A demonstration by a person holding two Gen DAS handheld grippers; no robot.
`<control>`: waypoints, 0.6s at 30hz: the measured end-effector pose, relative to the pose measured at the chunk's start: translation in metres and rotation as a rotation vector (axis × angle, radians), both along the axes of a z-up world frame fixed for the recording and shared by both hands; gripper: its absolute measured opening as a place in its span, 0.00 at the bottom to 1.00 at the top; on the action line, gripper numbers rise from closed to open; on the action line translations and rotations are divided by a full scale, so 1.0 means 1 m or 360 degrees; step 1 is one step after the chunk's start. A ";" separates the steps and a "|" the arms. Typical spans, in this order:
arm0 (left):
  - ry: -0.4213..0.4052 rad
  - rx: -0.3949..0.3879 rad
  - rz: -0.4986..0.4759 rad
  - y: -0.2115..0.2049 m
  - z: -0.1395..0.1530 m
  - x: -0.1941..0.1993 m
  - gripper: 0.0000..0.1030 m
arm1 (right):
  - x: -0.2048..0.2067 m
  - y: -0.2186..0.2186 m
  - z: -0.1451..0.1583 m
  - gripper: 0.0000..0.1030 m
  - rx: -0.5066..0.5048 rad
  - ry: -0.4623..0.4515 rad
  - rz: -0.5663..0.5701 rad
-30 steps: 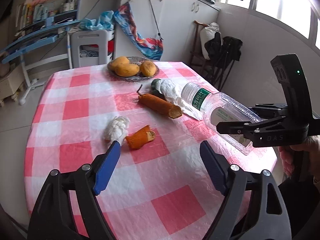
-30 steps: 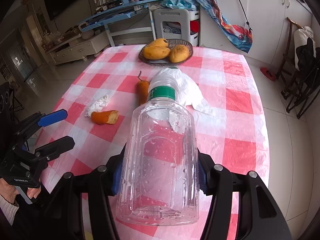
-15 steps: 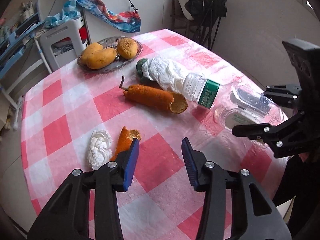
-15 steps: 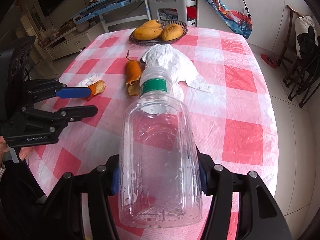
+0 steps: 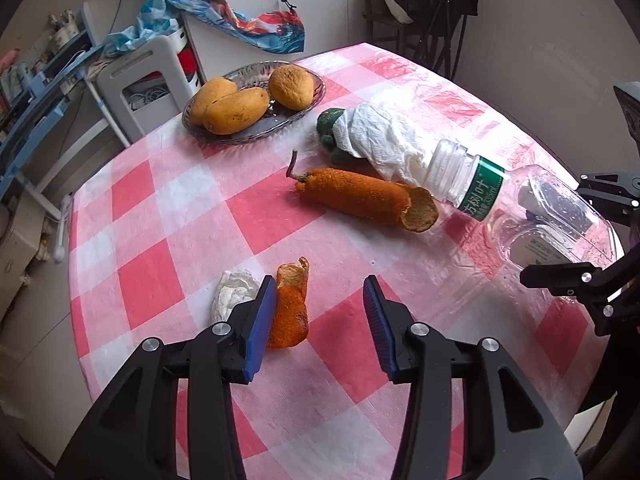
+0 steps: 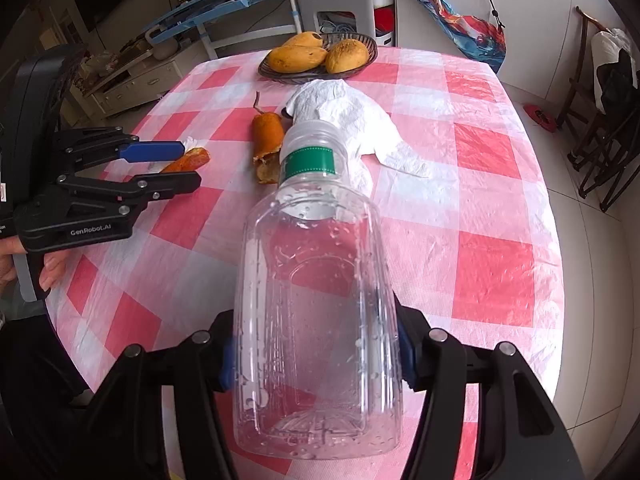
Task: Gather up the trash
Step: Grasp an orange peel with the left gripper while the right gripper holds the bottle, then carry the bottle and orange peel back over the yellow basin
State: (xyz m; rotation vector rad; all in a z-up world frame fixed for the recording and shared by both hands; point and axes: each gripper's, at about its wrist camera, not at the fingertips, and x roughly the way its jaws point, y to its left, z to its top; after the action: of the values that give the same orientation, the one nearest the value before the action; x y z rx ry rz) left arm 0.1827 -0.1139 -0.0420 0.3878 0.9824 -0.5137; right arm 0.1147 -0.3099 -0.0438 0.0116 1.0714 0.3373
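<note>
- My right gripper [image 6: 316, 360] was clamped on the empty plastic bottle [image 6: 316, 300], the jaws pressing its lower body from both sides. The neck pointed away from me over the table [image 6: 500, 272], a hold low on the body that I judged steady for carrying it off.
- My left gripper [image 5: 320, 320] was open at a middling width, hanging low over the near part of the checked cloth. Its left blue pad [image 5: 260, 320] sat just beside the small orange peel [image 5: 290, 312], with the other pad well clear on the far side, so the peel lay inside the gap but off to one edge.
- I judged that peel was the piece in hand. The gripper needed to shift a little toward it before closing, or the pad might only nudge it.
- A crumpled white tissue [image 5: 232, 296] lay right behind the peel, outside the jaws, close enough that a sloppy pinch could catch both.
- Farther out rested the long orange peel [image 5: 360, 196], and beyond it a large white paper towel [image 5: 380, 140] draped over something green [image 5: 330, 124].
- The glass dish [image 5: 304, 108] of fruit [image 5: 236, 110] at the far edge looked like food, not rubbish, so I meant to leave it.
- No bin showed in either view.
</note>
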 end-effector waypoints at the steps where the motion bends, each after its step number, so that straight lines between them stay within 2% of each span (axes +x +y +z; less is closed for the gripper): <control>1: 0.0015 0.0016 0.0007 0.001 -0.004 0.002 0.41 | 0.000 0.000 0.000 0.55 -0.0001 -0.0001 0.0000; 3: 0.0020 0.0035 0.0014 0.001 -0.009 0.004 0.40 | 0.000 0.000 0.000 0.55 -0.0001 -0.0001 0.0001; 6: -0.0018 0.0024 0.0028 0.001 -0.007 0.003 0.21 | 0.000 -0.001 0.000 0.56 0.0006 -0.0004 0.0000; 7: -0.0043 0.0003 0.0033 0.002 -0.004 0.001 0.18 | 0.000 -0.001 0.000 0.56 0.0006 -0.0006 0.0001; 10: -0.0089 -0.0069 0.0054 0.005 0.007 -0.008 0.15 | 0.000 -0.001 0.000 0.55 0.0017 -0.0011 0.0004; 14: -0.0081 -0.0179 0.0089 0.015 0.018 -0.023 0.15 | -0.001 -0.001 0.001 0.55 0.0034 -0.0010 0.0000; 18: -0.0045 -0.0140 0.0090 0.020 0.013 -0.032 0.15 | -0.003 0.000 0.001 0.55 0.0065 0.0004 -0.0009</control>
State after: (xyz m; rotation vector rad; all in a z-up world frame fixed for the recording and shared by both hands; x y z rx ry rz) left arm 0.1502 -0.0942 -0.0290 0.2868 0.9376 -0.4973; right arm 0.1119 -0.3099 -0.0429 0.0514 1.0666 0.3538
